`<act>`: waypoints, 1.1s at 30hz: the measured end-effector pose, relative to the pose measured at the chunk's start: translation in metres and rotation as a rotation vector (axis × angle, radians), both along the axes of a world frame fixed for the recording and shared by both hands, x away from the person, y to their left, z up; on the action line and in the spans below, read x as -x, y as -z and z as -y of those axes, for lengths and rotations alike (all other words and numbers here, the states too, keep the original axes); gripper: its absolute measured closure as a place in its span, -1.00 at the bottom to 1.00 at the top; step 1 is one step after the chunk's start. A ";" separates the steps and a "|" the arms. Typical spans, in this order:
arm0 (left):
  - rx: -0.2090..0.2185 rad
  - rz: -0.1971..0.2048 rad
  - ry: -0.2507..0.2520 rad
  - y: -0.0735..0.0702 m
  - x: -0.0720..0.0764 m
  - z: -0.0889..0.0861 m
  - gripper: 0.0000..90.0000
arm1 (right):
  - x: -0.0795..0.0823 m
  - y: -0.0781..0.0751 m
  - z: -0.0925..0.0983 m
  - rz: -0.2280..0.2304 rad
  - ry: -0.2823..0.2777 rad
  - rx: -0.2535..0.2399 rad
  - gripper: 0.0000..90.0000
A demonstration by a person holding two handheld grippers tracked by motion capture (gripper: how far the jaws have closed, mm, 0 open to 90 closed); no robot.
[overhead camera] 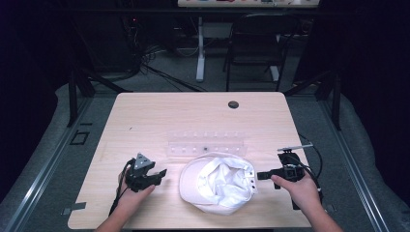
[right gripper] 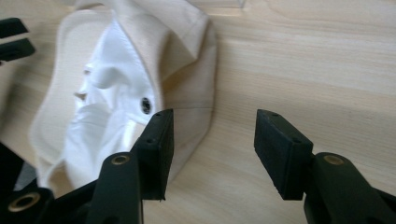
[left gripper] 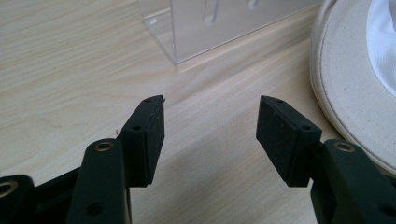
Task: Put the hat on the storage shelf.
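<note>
A cream hat (overhead camera: 217,183) lies upside down on the wooden table (overhead camera: 145,116), its white lining facing up. My left gripper (overhead camera: 161,176) rests on the table just left of the hat, open; in the left gripper view its jaws (left gripper: 210,135) frame bare wood, with the hat's brim (left gripper: 345,88) at the right edge. My right gripper (overhead camera: 261,175) hovers at the hat's right side, pointing at it. In the right gripper view it (right gripper: 212,149) is open with nothing between the pads; the hat (right gripper: 116,93) lies just beyond its left jaw.
A clear acrylic rack (overhead camera: 205,143) with slots stands right behind the hat, its corner close ahead in the left gripper view (left gripper: 210,28). A cable hole (overhead camera: 233,104) sits near the table's far edge. A chair (overhead camera: 256,43) and a desk leg stand beyond the table.
</note>
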State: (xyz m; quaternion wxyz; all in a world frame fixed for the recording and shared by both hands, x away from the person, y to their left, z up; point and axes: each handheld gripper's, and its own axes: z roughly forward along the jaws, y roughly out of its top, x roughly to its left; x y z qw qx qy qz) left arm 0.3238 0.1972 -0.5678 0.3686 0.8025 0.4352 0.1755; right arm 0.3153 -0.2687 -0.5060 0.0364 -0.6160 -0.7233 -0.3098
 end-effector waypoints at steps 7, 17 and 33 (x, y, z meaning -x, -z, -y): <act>-0.003 -0.001 0.003 0.000 0.000 0.001 -0.05 | -0.002 -0.008 -0.006 -0.037 -0.057 -0.080 0.02; -0.004 0.000 0.003 0.000 0.000 0.001 -0.06 | -0.007 0.003 -0.026 -0.084 -0.102 -0.096 0.01; -0.006 0.002 0.001 0.000 0.000 0.001 -0.05 | -0.013 0.013 -0.045 -0.142 -0.132 -0.138 0.02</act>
